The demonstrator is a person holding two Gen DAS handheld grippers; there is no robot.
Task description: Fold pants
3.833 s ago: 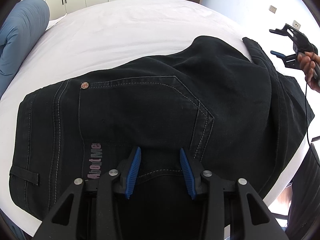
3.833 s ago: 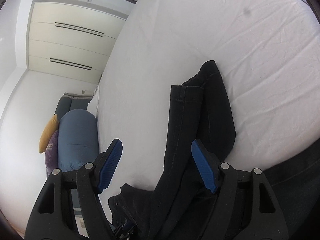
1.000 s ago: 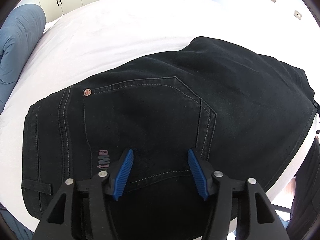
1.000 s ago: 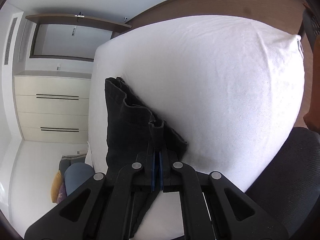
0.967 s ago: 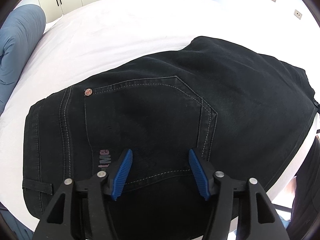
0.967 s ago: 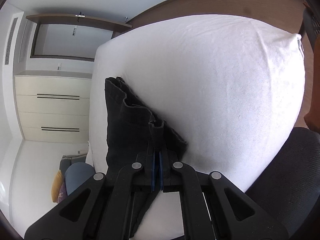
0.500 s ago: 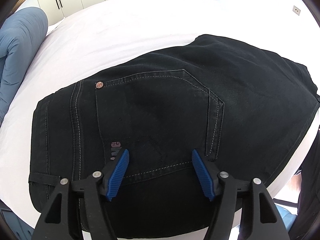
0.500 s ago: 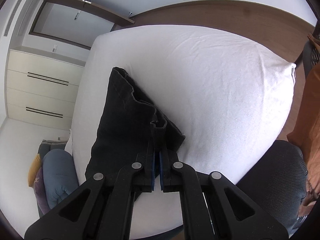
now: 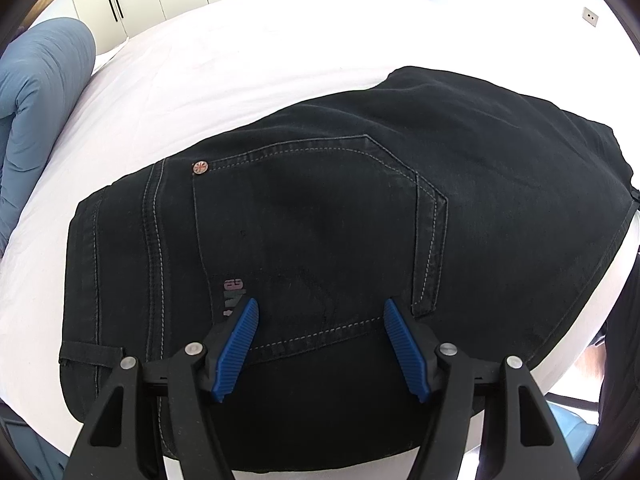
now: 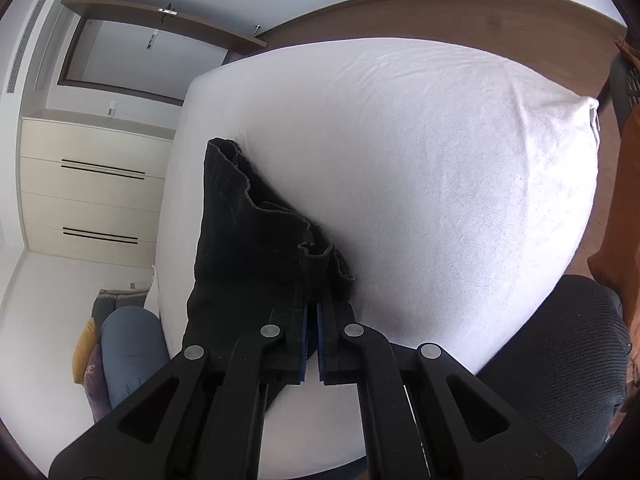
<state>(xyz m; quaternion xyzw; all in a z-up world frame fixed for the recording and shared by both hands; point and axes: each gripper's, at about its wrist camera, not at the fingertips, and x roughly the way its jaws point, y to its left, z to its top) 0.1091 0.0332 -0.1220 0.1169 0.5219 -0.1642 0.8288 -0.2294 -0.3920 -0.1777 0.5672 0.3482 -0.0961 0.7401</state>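
pants: black jeans [image 9: 320, 208] lying folded on the white bed [image 9: 224, 60], back pocket facing up, stitching and a copper rivet [image 9: 200, 167] showing at the pocket corner. There's a bit of pinkish lettering near the pocket's lower edge, too cut off to read.

left gripper: [image 9: 320, 344] hanging right over the pocket area with its blue pads spread wide apart, nothing between them. Can't really tell if the tips are touching the denim or just above it.

right gripper: [image 10: 311, 344] jaws squeezed nearly together, pinching a bunched-up hem of the pants [image 10: 256, 240]. The fabric rises out of the pads in a little crumpled fold, then drapes down and away across the mattress [image 10: 440, 160].

where on the bed: the jeans sit toward the near edge, with lots of bare sheet beyond them.

background stuff: blue bolster pillow [image 9: 36, 92] off to the left, cream wardrobe doors [image 10: 88, 196] with dark handles, wood floor [image 10: 480, 12] past the far side of the bed, dark mesh chair [image 10: 560, 344] at the lower right of the right wrist view.
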